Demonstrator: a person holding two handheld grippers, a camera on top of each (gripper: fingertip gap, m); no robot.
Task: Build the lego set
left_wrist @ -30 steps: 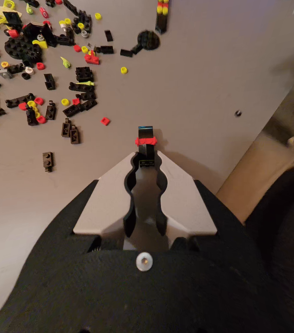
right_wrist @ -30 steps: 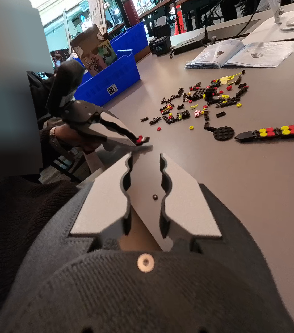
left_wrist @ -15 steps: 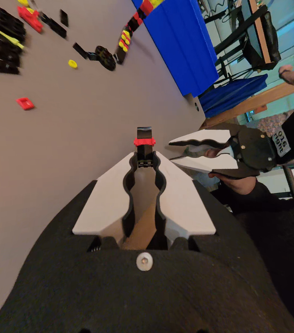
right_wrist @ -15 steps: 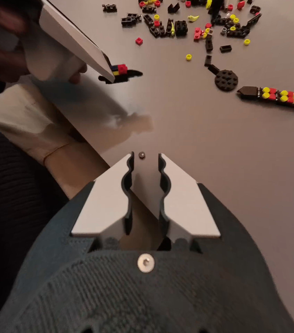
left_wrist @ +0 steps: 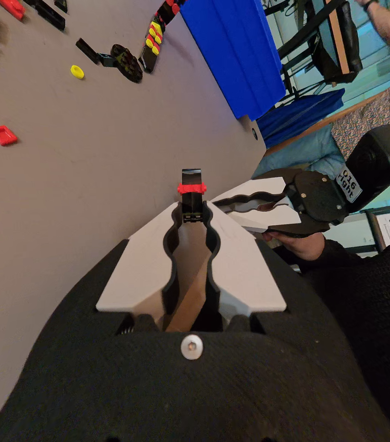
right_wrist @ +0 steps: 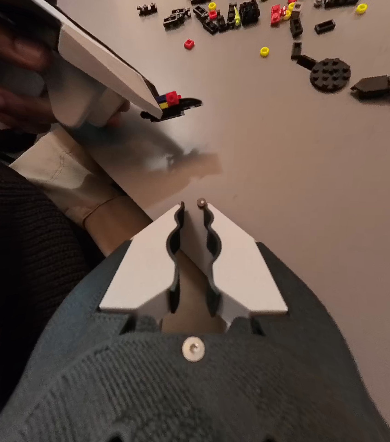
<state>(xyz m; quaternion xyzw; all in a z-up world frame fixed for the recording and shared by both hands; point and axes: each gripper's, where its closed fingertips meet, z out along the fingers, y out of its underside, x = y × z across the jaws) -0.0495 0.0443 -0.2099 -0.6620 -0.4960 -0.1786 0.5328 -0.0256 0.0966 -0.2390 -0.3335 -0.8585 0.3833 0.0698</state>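
We see a grey table point(left_wrist: 108, 148) filling the left of the left wrist view, a blue bin point(left_wrist: 234, 52) at its far edge upper centre, speckled carpet point(left_wrist: 385, 105) and a dark chair point(left_wrist: 332, 47) upper right.

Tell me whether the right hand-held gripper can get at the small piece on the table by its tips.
Probably yes: the right hand-held gripper is open and empty, the small dark round piece lies at its fingertips, and nothing sits between them on the table.

Small assembly point(left_wrist: 191, 191) between left gripper point(left_wrist: 191, 210) fingertips, above table point(left_wrist: 93, 167); right gripper point(left_wrist: 220, 208) just beside, at table edge. Loose bricks point(right_wrist: 237, 16) farther back; bin point(left_wrist: 232, 52) beyond.
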